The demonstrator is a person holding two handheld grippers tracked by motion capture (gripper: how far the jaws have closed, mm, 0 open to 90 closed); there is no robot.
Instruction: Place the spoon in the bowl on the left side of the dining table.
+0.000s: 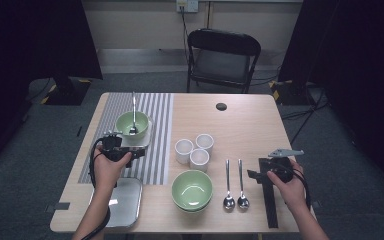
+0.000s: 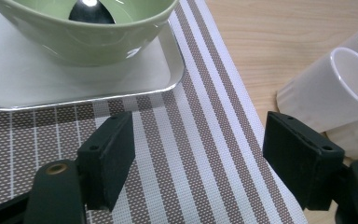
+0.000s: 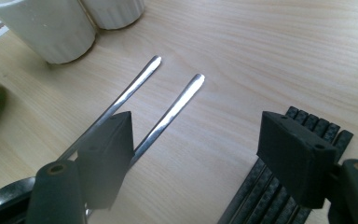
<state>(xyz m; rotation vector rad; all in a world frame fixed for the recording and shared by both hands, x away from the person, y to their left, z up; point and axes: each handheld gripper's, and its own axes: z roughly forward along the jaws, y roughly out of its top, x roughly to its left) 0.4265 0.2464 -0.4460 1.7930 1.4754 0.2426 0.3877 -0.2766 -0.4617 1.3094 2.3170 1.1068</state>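
L tongs (image 2: 198,158) agape over mat (image 2: 186,154), just below tray edge (image 2: 121,91).

I see the green bowl (image 1: 132,123) sitting upright on the silver tray (image 1: 144,141), which lies flat on the striped placemat (image 1: 159,131). The bowl is pale green and glossy, and it takes up the far part of the tray, leaving a bare strip of metal on the tray's near side. A steel spoon (image 1: 133,118) rests inside it, its dark shiny head (image 2: 91,11) down in the bottom and its handle leaning over the rim away from me. Just to the right of the placemat's edge stand three white ribbed cups (image 1: 194,149), upright, packed close together, and well apart from the tray.
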